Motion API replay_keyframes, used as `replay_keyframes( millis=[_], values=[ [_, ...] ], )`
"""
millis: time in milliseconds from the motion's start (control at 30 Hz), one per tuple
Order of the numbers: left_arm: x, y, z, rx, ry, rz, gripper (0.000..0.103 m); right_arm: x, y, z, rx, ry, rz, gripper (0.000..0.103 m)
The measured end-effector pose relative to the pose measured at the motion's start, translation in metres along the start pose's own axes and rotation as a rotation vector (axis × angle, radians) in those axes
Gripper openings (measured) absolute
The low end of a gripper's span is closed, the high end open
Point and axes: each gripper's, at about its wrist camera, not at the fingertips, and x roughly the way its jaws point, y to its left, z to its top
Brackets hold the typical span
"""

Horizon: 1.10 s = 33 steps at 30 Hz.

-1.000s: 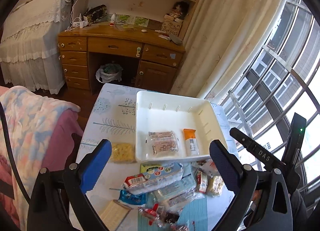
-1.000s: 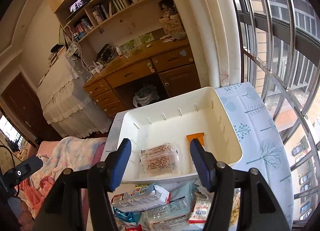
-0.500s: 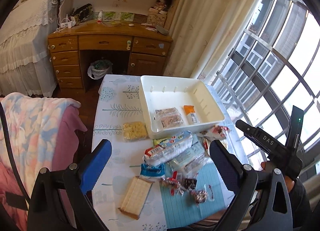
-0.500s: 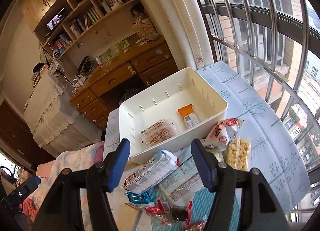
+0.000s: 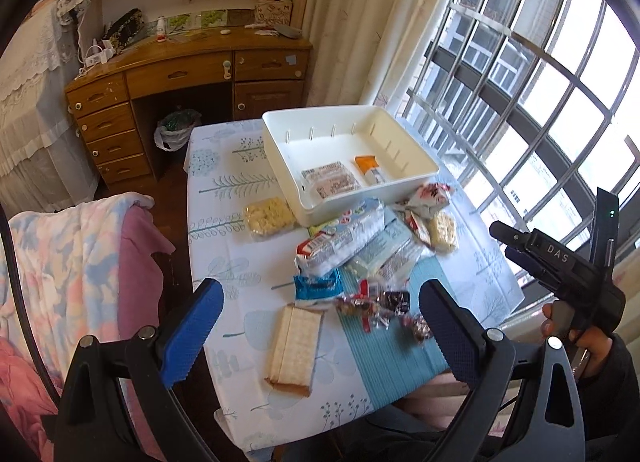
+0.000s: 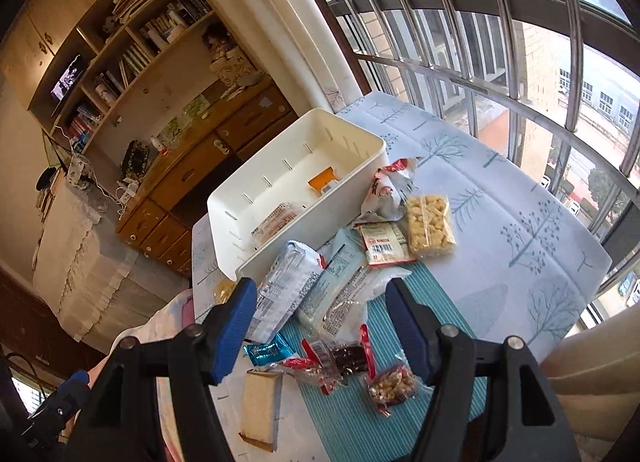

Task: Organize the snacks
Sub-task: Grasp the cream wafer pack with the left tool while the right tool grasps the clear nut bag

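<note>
Snacks (image 6: 344,294) piled below right gripper (image 6: 320,322), jaws opening, nothing btwn.

Print on snack wrappers (image 5: 362,250) too small to read in both views. Small candies (image 5: 378,306) at near edge of pile blurred. White bin (image 6: 280,229) near wall hides lower part of clear packet (image 6: 276,221) and orange packet (image 6: 325,181) in right wrist view. Yellow snack bag (image 6: 224,289) mostly hidden behind right gripper finger. Cracker pack (image 6: 258,408) partly covered by gripper frame.
</note>
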Motion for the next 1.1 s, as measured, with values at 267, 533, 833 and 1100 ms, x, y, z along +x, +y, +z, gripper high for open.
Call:
replay_keyframes(
  millis=[267,533,833,1100],
  values=[
    [0.031,-0.002,-0.015,0.042,0.121,0.021,0.098,0.006,-0.025,-0.021,0.074,0.091,-0.020,0.067],
    [0.081,-0.003,-0.031,0.069,0.297,0.074,0.098,0.033,-0.052,-0.041,0.218,0.245,0.001,0.067],
    [0.149,0.001,-0.053,0.051,0.516,0.115,0.098,0.069,-0.085,-0.059,0.440,0.409,-0.026,0.067],
    [0.201,0.007,-0.062,0.003,0.677,0.143,0.098,0.103,-0.096,-0.063,0.563,0.539,-0.038,0.067]
  ],
)
